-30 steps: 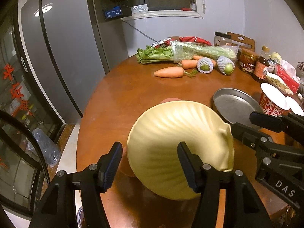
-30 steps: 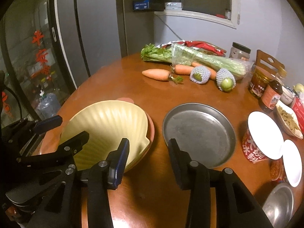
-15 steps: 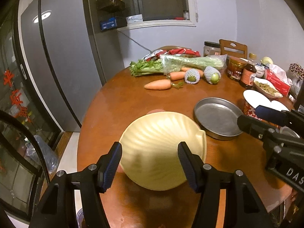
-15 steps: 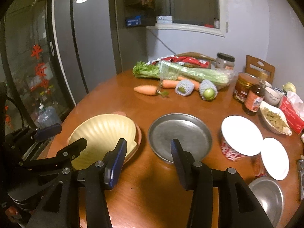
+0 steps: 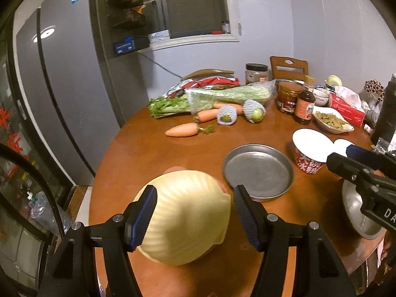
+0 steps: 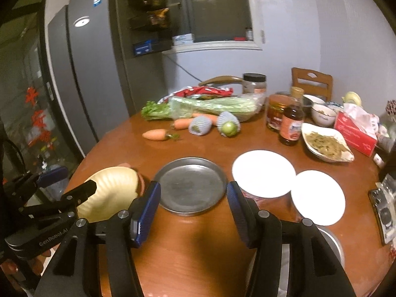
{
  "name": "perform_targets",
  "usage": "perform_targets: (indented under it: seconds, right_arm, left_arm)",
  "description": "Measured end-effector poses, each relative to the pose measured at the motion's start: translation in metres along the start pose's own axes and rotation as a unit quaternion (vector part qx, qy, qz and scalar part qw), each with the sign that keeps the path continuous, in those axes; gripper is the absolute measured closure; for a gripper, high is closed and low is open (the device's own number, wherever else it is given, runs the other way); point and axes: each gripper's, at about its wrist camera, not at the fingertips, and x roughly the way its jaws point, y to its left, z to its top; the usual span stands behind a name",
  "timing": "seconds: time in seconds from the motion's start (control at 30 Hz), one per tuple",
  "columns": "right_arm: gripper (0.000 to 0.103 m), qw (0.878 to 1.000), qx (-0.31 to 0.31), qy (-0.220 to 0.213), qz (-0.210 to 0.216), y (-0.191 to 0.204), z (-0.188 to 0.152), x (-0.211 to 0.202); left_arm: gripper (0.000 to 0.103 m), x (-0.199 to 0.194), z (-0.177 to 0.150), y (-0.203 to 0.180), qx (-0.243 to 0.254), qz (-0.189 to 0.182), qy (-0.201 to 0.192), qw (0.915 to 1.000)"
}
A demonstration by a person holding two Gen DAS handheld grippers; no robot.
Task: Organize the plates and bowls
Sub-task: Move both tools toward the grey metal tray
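A pale yellow shell-shaped plate (image 5: 183,215) lies on a pink plate (image 5: 175,169) at the near left of the round wooden table (image 5: 138,153). My left gripper (image 5: 194,219) hovers above it, its jaws opening and no pad touching the plate. To the right sits a round metal pan (image 6: 190,185). My right gripper (image 6: 192,210) hangs above the table in front of the pan, jaws opening with nothing between them. The yellow plate (image 6: 111,193) shows at the left of the right wrist view behind the left gripper (image 6: 71,182). The right gripper (image 5: 344,157) enters the left wrist view from the right.
A white-lidded noodle cup (image 6: 263,173), a small white plate (image 6: 318,198) and a steel bowl (image 5: 356,212) stand on the right. Carrots (image 5: 182,130), celery, netted fruit, jars, a sauce bottle (image 6: 290,123), a dish of food and a tissue box fill the far side. A grey fridge stands left.
Both grippers have drawn back and up from the yellow plate, which now looks smaller and lies flat on the pink plate. The right jaws stand visibly wider.
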Motion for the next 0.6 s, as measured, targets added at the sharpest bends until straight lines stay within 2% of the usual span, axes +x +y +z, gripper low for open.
perform_targets:
  seconds: [0.2,0.47,0.6]
  right_arm:
    - [0.045,0.999,0.034,0.009,0.004,-0.02,-0.007,0.007]
    - [0.044,0.997,0.073,0.014,0.004,-0.034,-0.012,0.028]
    - [0.041,0.995,0.093,0.031,0.009,-0.037,-0.012,0.041]
  left_arm:
    - [0.039,0.015,0.014,-0.014,0.011,-0.024,0.003,0.9997]
    - [0.039,0.047,0.029,-0.02,0.02,-0.035,0.024,0.9989]
    - [0.039,0.06,0.034,-0.021,0.03,-0.037,0.034,0.9983]
